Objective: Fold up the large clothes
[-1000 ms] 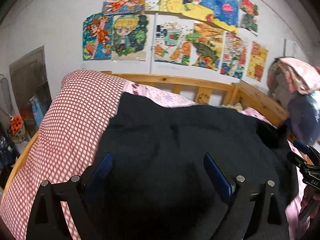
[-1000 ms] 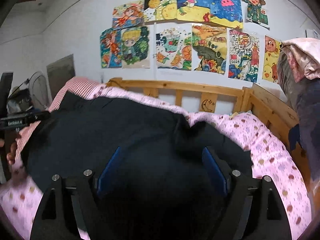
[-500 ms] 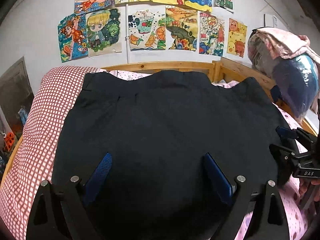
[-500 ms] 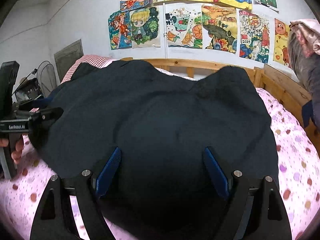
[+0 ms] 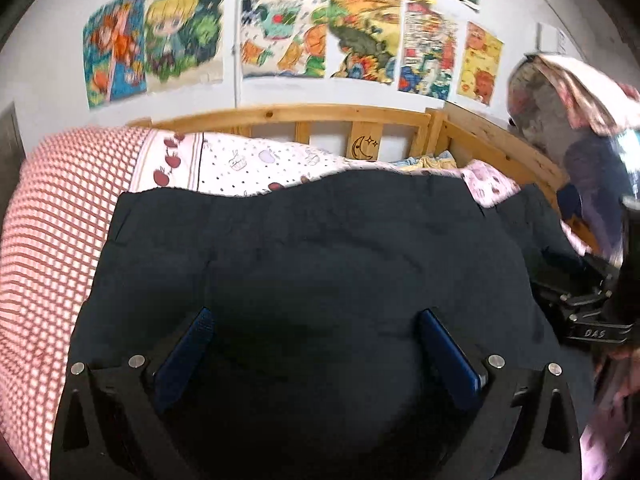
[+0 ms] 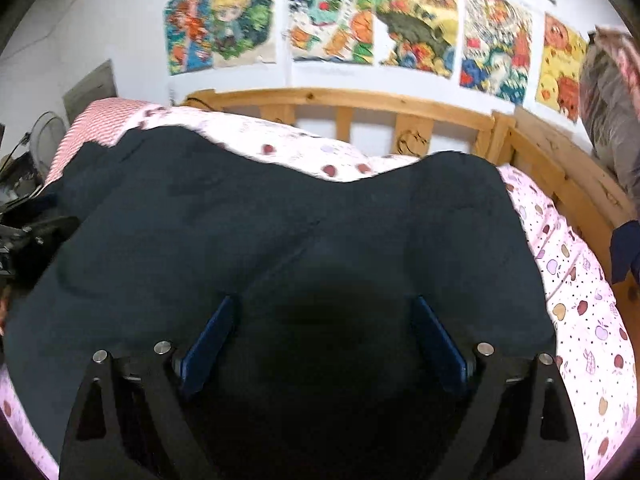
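Dark garment [image 5: 312,264] spreads beneath both grippers (left gripper [image 5: 316,320], right gripper [image 6: 320,312]), fingers apart.

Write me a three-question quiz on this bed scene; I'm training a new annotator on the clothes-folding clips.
1. True or false: the dark garment is spread over the bed's bedding.
2. The left gripper has its jaws: A) shut on a pillow, B) spread apart over the dark fabric, C) out of view.
3. What carved sign shows on the wooden headboard?

Key
1. True; its far edge lies on the pink fruit-print sheet.
2. B; the right gripper stands the same way.
3. A moon with stars.
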Action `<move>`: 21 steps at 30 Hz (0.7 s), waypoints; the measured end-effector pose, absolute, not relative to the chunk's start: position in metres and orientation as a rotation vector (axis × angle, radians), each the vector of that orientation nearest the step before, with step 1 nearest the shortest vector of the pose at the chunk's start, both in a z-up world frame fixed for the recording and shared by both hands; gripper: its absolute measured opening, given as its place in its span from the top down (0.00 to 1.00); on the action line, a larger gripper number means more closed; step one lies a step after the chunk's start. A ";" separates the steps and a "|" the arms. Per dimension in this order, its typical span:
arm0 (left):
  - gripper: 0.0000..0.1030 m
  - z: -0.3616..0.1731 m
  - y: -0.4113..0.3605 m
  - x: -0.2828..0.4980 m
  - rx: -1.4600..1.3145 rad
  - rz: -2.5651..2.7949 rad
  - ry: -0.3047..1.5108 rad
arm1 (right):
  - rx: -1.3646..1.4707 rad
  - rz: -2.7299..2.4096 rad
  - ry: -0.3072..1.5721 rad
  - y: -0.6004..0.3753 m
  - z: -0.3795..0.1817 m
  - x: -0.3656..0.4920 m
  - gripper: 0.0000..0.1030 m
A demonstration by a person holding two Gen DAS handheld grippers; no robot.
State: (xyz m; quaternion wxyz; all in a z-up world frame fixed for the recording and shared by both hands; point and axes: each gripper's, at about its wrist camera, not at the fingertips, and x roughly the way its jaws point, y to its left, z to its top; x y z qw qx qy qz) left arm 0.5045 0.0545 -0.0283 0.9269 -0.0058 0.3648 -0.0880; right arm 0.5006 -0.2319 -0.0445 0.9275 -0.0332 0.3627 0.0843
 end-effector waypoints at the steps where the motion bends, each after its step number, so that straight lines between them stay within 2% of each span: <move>1: 0.00 -0.030 0.057 0.511 -0.022 -0.178 0.751 | -0.062 0.157 0.748 -0.236 -0.046 0.507 0.15; 6: 0.00 -0.049 0.059 0.531 -0.059 -0.182 0.804 | -0.022 0.117 0.752 -0.251 -0.060 0.524 0.14; 13: 0.00 -0.070 0.051 0.534 -0.043 -0.204 0.763 | 0.067 0.128 0.664 -0.260 -0.097 0.518 0.09; 21: 0.00 -0.083 0.060 0.549 -0.102 -0.234 0.747 | 0.197 0.220 0.670 -0.279 -0.120 0.537 0.06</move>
